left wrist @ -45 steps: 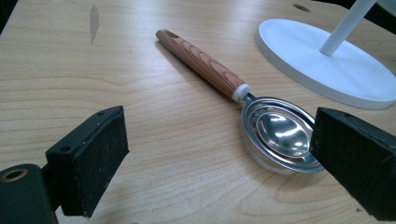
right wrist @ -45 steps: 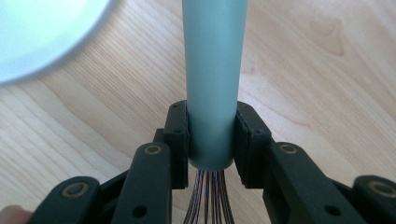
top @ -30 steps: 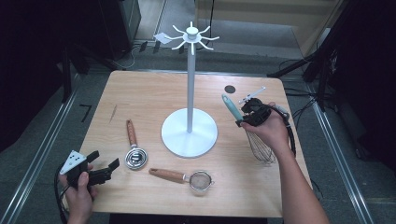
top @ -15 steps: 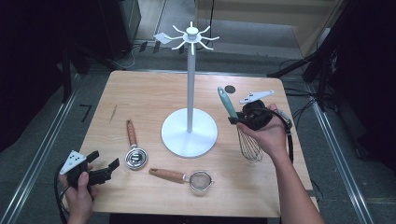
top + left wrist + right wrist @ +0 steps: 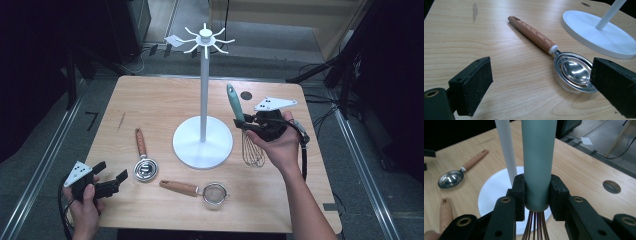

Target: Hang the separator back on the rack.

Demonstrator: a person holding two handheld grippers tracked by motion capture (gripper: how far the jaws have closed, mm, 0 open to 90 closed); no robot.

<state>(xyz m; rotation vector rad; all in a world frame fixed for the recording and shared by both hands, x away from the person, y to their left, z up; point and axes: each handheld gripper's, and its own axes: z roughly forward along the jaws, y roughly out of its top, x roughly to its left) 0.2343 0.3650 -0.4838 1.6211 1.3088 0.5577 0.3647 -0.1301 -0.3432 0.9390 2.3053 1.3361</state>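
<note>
Right gripper (image 5: 246,125): its fingers (image 5: 519,192) are clamped on the base of the whisk's teal handle, just above the wires, seen from its own camera. Gripping there, handle up, likely keeps the handle's top end free for a hook.
Whisk (image 5: 235,102): held beside the stand, to its right, handle tilted slightly toward the pole, wire head (image 5: 253,150) hanging low over the desk. Whether the wires touch the wood cannot be told.
Stand (image 5: 203,90): white pole on a round base at the desk's middle, hooks fanned out at the top, all bare. Probably the place for the utensils.
Left gripper (image 5: 111,181): parked at the near left corner, fingers (image 5: 471,83) spread wide with nothing between them, aimed at the scoop.
Scoop (image 5: 574,68): flat on the desk (image 5: 150,107), wooden handle pointing away, just left of the base.
Strainer (image 5: 215,192): flat near the front edge, between the 2 hands.
Change over 1 s: the whisk has swung from a slant toward upright and moved nearer the pole; the left gripper, scoop and strainer have stayed put.
</note>
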